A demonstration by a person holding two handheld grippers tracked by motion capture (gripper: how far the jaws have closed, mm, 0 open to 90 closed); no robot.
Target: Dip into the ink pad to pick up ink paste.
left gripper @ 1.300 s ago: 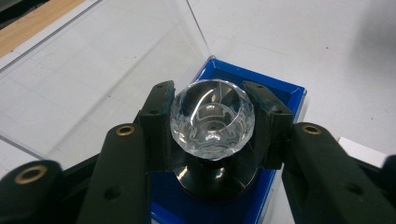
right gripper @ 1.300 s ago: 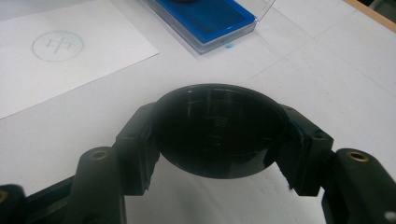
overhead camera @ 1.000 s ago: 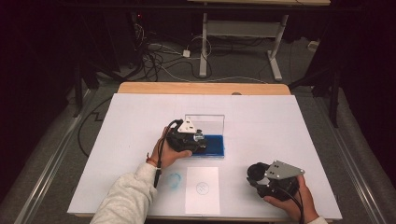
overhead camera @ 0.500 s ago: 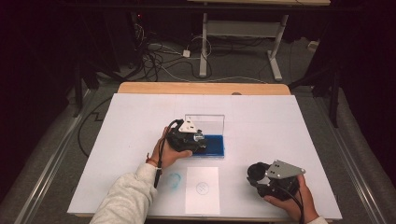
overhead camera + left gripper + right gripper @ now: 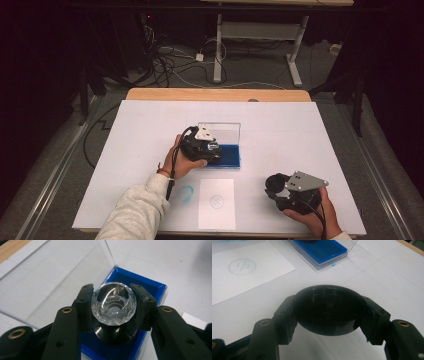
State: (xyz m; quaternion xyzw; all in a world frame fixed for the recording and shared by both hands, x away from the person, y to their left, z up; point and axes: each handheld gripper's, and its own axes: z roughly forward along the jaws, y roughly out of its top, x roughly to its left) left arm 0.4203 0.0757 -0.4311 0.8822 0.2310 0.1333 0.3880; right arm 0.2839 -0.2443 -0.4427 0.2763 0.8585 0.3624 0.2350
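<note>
Right now the left gripper (image 5: 113,306) is squeezed tight on a stamp (image 5: 113,305). Its two black jaws hold the clear, sparkly knob on both sides. The stamp stands with its dark round bottom down on the blue ink pad (image 5: 150,287). The pad sits in a little case, and the see-through lid (image 5: 50,277) stands open behind it. In the high view the case (image 5: 226,155) is near the middle of the white table (image 5: 300,130).

The right gripper (image 5: 329,311) is squeezed on a round black cap (image 5: 329,307). It holds the cap low over the table, well away from the pad. A white paper (image 5: 244,272) with a blue circle mark lies between the two hands.

The stamp looks hard and light. Its knob is smooth with many small flat faces, so I think it could slip or twist. It is best held at the knob's widest part, just as the jaws hold it now. The inky bottom should not be touched, since it would smear. The cap is stiff and light too, and is best held across its rim.
</note>
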